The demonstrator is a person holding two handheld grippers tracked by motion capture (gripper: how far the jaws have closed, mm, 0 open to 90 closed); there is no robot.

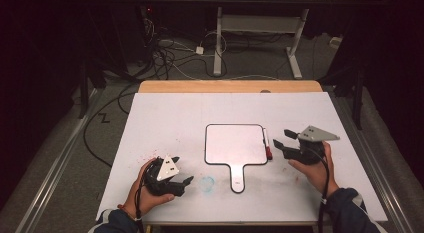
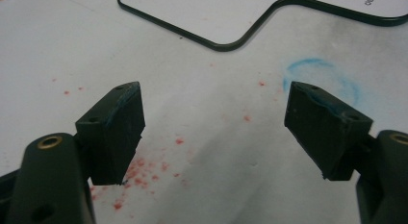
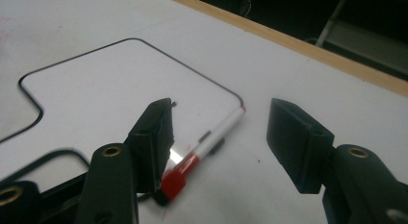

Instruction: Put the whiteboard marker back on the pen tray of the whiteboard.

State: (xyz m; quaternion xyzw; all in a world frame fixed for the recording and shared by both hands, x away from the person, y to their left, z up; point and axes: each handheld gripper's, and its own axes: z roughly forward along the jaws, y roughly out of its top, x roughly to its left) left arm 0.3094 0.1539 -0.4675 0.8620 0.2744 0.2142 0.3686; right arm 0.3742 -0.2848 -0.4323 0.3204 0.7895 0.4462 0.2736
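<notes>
A small white handheld board [image 1: 235, 143] with a black rim and a handle lies flat in the middle of the table. A white marker with a red cap [image 1: 267, 144] lies along its right edge. My right gripper [image 1: 281, 138] hovers just right of the marker, pointing left, open and holding nothing. In the right gripper view the marker [image 3: 211, 142] lies on the sheet below the gap between the jaws of the gripper [image 3: 222, 108], beside the board [image 3: 110, 89]. My left gripper [image 1: 184, 170] rests low at the front left, open and empty. Its view [image 2: 215, 89] shows the board's handle [image 2: 231, 12] ahead.
A white sheet [image 1: 165, 118] covers the table, with a wooden strip [image 1: 230, 86] at the far edge. A blue ring smudge [image 1: 207, 182] and red specks [image 2: 144, 171] mark the sheet near my left gripper. Cables and another table's legs [image 1: 218, 48] stand on the floor beyond.
</notes>
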